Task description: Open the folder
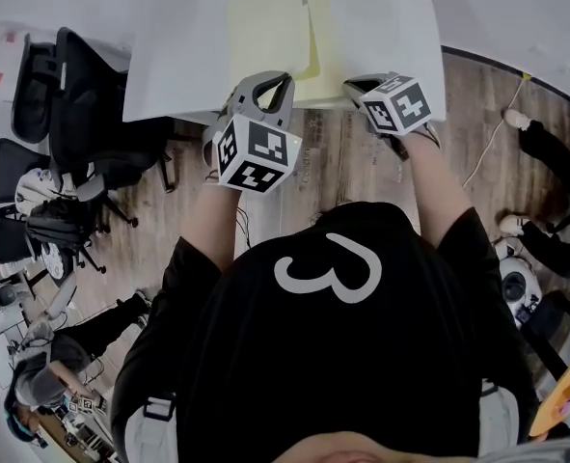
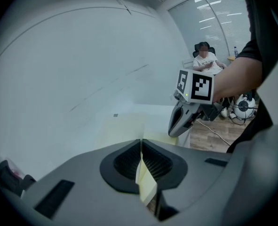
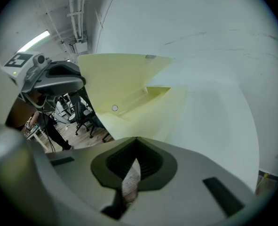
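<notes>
A pale yellow folder (image 1: 270, 27) lies on the white table (image 1: 391, 27), its near edge at the table's front edge. My left gripper (image 1: 263, 85) is shut on the near left part of the top cover, and a yellow sheet (image 2: 146, 182) shows between its pads (image 2: 129, 161). In the right gripper view the cover (image 3: 115, 79) stands lifted off the lower leaf (image 3: 176, 102), with the left gripper (image 3: 59, 79) at its raised edge. My right gripper (image 1: 359, 87) is at the folder's near right corner. Its jaws (image 3: 136, 140) meet at the tips on the lower leaf's edge.
Black office chairs (image 1: 82, 114) stand to the left of the table on the wooden floor. A cable (image 1: 492, 138) runs over the floor at the right, near a person's legs (image 1: 555, 152). A seated person (image 2: 204, 60) shows beyond the table's far side.
</notes>
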`<state>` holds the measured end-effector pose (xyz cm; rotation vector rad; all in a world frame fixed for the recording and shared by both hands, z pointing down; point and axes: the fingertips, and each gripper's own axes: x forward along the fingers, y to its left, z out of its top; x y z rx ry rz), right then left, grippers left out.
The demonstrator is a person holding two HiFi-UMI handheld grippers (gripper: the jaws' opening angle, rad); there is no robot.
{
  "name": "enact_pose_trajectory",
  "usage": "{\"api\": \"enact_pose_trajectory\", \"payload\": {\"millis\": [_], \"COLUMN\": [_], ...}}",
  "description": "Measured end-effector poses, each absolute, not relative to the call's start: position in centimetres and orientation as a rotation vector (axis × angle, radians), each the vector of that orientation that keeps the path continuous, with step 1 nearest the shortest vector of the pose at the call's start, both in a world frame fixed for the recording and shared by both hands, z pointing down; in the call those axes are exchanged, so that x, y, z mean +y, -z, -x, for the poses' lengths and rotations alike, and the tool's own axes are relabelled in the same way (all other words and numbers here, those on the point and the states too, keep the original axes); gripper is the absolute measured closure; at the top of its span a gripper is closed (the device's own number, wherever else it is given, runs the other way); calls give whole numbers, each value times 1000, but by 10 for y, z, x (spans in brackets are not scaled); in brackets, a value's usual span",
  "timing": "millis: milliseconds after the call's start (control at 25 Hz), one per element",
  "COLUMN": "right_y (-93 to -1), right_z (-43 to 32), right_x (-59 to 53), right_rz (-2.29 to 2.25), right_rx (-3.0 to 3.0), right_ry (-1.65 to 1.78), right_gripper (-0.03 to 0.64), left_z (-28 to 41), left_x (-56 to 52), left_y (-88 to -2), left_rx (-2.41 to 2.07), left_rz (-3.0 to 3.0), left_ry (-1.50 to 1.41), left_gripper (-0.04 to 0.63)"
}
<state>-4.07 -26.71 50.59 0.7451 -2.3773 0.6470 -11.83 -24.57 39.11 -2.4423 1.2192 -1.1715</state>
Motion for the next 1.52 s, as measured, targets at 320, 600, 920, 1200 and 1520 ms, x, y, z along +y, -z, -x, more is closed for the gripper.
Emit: {"api": "enact_pose_trajectory", "payload": {"millis": [320, 600, 920, 1200, 1520], "right_y": [-508, -510, -509, -514, -511], "right_z": [41, 42, 42, 46, 36], "right_x": [-265, -266, -266, -274, -270], "right_rz": [-748, -766, -785, -770, -781], "right_rx": [-2329, -2284, -2226, -2217, -2195], "right_ry": [-604, -567, -525, -492, -471], "right_gripper": [594, 594, 594, 594, 594], "left_z": [148, 181, 209, 245, 272], "left_x": [-237, -233, -229, -233, -220], "left_y": [-371, -360, -350, -346, -342], "left_rx": [1361, 1478, 1580, 1718, 1856], "left_rz": [2437, 2417, 2396, 2375, 2399], "left_ry": [1101, 1056, 1012, 950, 847], "left_gripper": [575, 575, 575, 575, 575]}}
